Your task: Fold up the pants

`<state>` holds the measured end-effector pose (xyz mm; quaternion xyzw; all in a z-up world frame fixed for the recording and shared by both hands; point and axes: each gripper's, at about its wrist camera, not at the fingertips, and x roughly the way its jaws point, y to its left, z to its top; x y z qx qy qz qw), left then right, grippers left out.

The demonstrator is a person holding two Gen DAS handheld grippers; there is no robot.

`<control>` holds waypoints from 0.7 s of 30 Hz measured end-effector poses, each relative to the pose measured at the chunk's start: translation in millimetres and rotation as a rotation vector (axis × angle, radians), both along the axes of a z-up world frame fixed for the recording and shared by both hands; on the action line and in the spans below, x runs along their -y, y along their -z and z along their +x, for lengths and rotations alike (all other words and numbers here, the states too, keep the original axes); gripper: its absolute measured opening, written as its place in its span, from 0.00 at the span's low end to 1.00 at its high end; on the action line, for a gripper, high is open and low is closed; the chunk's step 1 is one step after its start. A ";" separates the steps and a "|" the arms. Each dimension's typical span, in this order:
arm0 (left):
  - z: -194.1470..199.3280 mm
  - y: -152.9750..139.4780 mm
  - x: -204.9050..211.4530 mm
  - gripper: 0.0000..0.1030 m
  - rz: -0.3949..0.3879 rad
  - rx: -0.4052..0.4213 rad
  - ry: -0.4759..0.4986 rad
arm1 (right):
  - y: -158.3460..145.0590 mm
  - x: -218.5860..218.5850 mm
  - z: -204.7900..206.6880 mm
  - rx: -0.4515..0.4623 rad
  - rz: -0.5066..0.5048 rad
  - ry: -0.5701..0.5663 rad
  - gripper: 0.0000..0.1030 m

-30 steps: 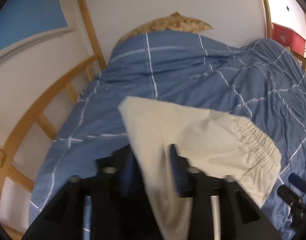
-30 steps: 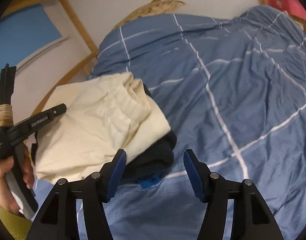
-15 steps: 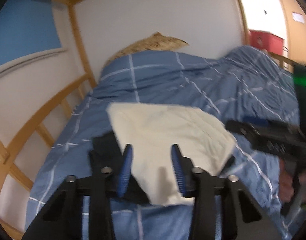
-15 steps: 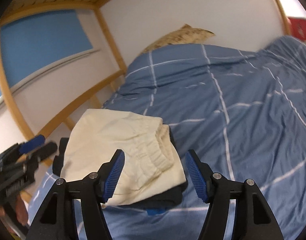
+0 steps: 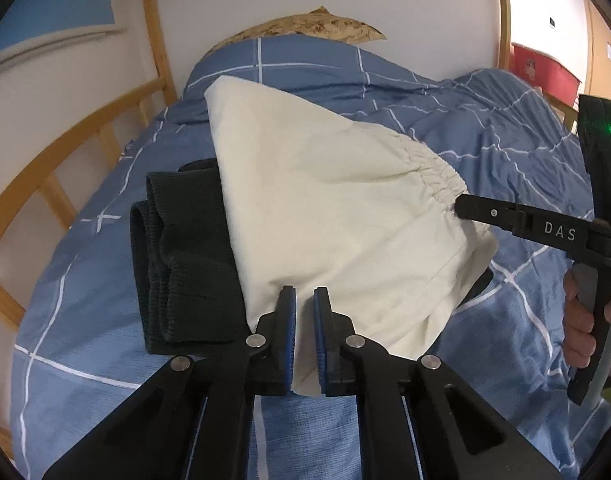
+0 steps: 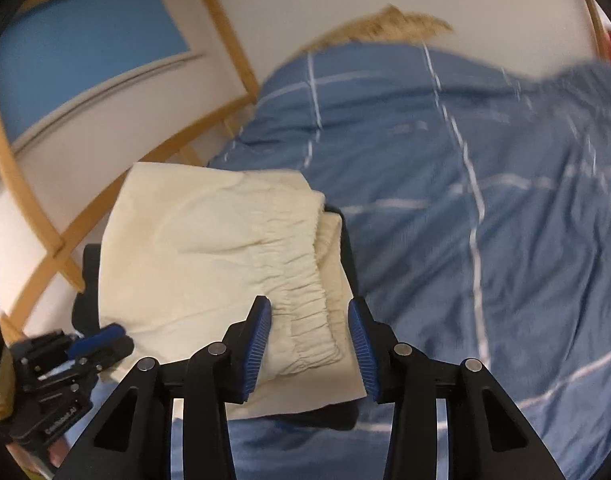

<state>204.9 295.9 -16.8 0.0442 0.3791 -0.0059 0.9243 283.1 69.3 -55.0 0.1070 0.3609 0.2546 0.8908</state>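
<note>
Left tongs pinched the folded cream pants lying on dark clothes on the bed, my right tongs gaped open over the waistband, ready, I judged, to clamp it.

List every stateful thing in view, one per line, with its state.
cream pants: folded, lying on the dark garment
dark garment: folded, under the cream pants, on the duvet
left gripper: shut on a corner of the cream pants
right gripper: open, straddling the elastic waistband
blue duvet: spread over the bed, wrinkled
</note>
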 end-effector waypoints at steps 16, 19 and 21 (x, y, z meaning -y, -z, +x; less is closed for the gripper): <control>-90.0 -67.6 91.4 0.82 0.097 0.248 -0.069 | -68.4 76.9 -99.0 0.248 -0.194 0.115 0.87; -108.1 -72.8 114.0 0.91 0.088 0.277 -0.062 | -77.0 102.8 -123.6 0.279 -0.222 0.118 0.90; -121.1 -74.3 130.4 0.92 0.077 0.302 -0.062 | -80.8 119.4 -138.5 0.290 -0.232 0.128 0.90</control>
